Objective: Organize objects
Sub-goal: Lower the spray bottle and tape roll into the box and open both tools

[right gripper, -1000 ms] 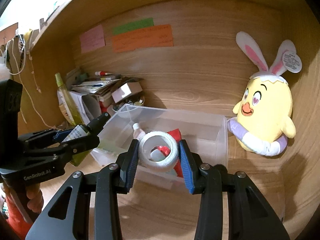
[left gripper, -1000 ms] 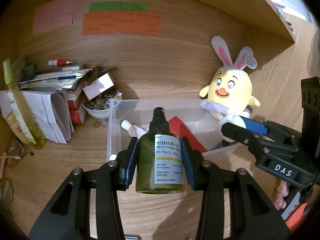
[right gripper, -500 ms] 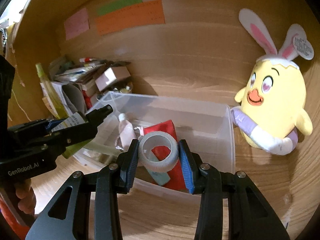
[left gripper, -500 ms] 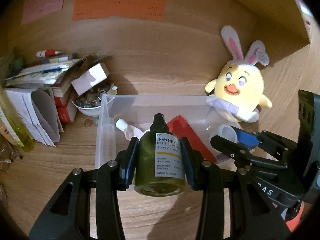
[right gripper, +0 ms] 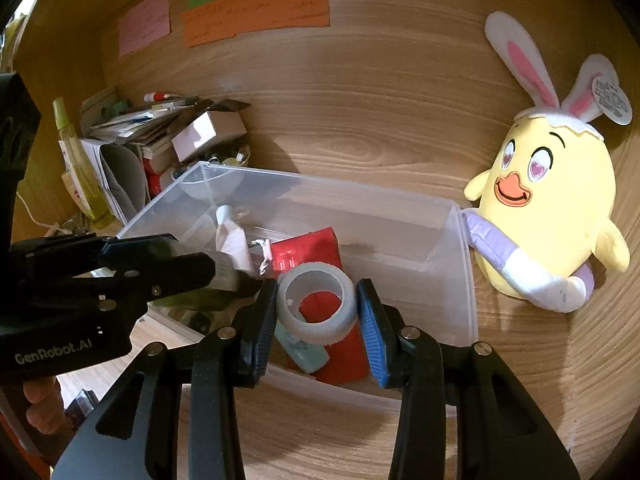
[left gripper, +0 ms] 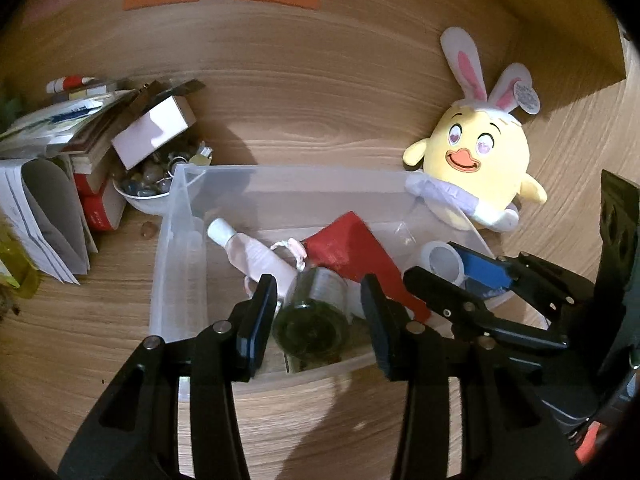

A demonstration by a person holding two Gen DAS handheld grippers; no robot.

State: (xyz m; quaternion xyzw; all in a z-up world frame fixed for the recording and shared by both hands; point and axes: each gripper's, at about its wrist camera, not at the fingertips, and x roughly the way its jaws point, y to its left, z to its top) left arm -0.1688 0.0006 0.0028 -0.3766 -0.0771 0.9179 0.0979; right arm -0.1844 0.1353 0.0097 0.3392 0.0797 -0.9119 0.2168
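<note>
Fingers of the left gripper [left gripper: 318, 312] stand apart, gaps showing on both sides of the green bottle [left gripper: 314, 312], which lies tilted inside the clear bin [left gripper: 176, 248] on the bench [left gripper: 100, 300]. Right gripper [right gripper: 318, 308] fingers clamp a tape roll [right gripper: 318, 304] over the bin, above a red packet [right gripper: 308, 256].

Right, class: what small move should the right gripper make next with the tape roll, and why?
Probably lower a little and open. The right gripper clamps the tape roll between both fingers, above the clear bin and over the red packet lying inside, so letting go there should drop it in.
</note>
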